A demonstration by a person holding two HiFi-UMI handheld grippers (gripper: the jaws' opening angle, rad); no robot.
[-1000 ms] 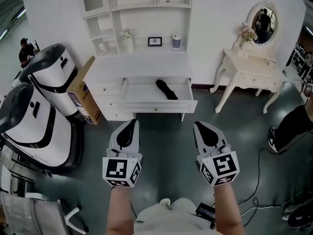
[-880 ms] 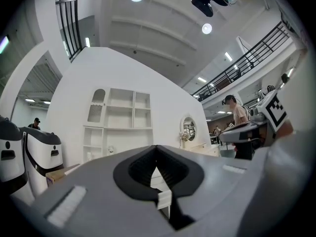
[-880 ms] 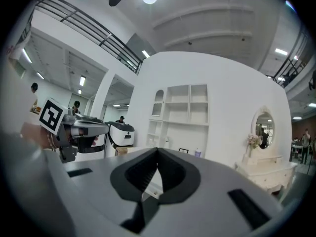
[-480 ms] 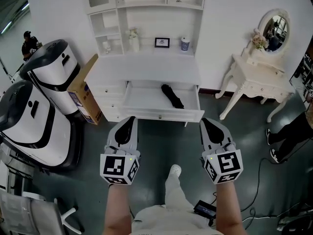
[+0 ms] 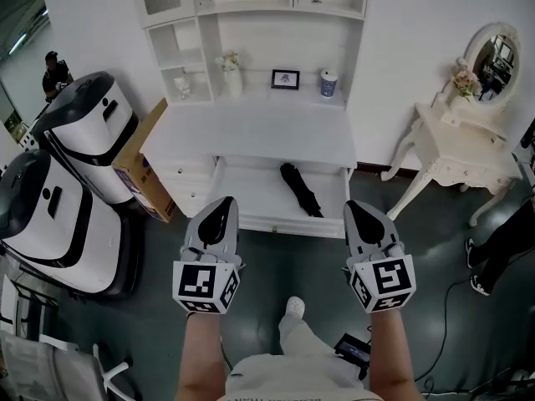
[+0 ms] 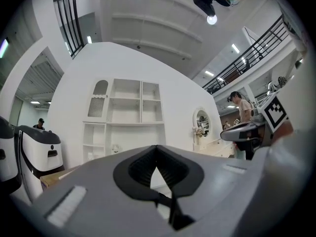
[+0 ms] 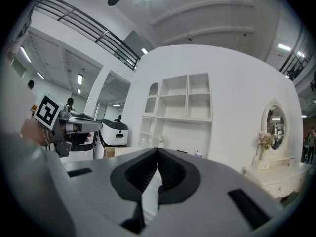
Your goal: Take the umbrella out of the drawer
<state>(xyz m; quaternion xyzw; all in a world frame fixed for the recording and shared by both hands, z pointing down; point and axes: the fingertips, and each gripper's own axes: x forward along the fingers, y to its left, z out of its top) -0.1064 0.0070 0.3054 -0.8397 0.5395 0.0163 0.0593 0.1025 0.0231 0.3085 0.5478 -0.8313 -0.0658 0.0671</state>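
A black folded umbrella [image 5: 301, 189] lies aslant in the open drawer [image 5: 251, 195] of a white desk [image 5: 251, 132], right of the drawer's middle. My left gripper [image 5: 222, 202] points level at the drawer's front from just short of it, its jaws shut on nothing. My right gripper [image 5: 354, 205] is held level beside it, at the drawer's right corner, also shut and empty. In the left gripper view the left gripper [image 6: 157, 148] has its pads meeting at the tip. The right gripper [image 7: 158, 150] in its own view looks the same. The umbrella is hidden in both gripper views.
Two large white-and-black machines [image 5: 75, 140] and a cardboard box [image 5: 138, 170] stand left of the desk. A white dressing table [image 5: 464, 153] with an oval mirror stands to the right. A vase, a picture frame [image 5: 285, 79] and a cup [image 5: 328, 83] sit on the desk. Cables lie on the floor at right.
Both grippers have moved forward toward the desk, side by side; the open drawer now lies just beyond their tips. Their jaws stayed shut. The umbrella has not moved.
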